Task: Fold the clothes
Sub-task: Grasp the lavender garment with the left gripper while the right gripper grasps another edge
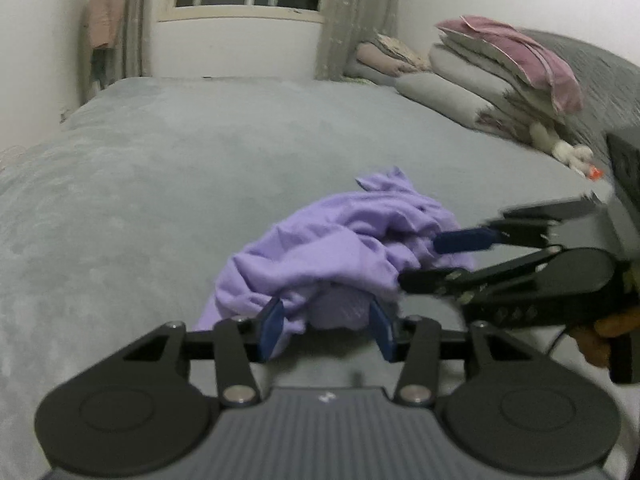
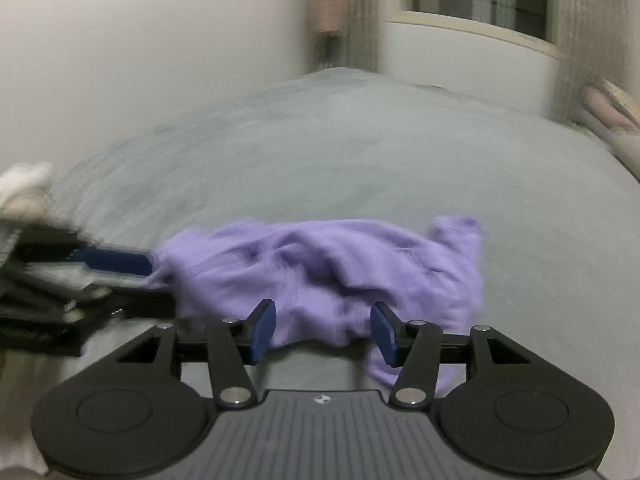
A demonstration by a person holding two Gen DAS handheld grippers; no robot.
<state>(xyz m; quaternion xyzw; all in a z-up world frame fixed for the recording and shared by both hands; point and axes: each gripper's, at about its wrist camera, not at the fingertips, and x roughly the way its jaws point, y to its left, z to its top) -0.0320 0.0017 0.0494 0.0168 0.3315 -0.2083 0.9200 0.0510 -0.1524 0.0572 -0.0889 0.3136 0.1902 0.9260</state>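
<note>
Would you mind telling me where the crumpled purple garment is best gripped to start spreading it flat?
Probably by the small flap sticking out at the far end of the purple garment, approached from the side away from the pillows. It is a single loose layer lying on the grey bed, while the middle is bunched in folds.

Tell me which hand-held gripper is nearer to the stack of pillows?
Right. The right hand-held gripper is at the purple garment's side facing the pillows; the left hand-held gripper is at its near edge.
</note>
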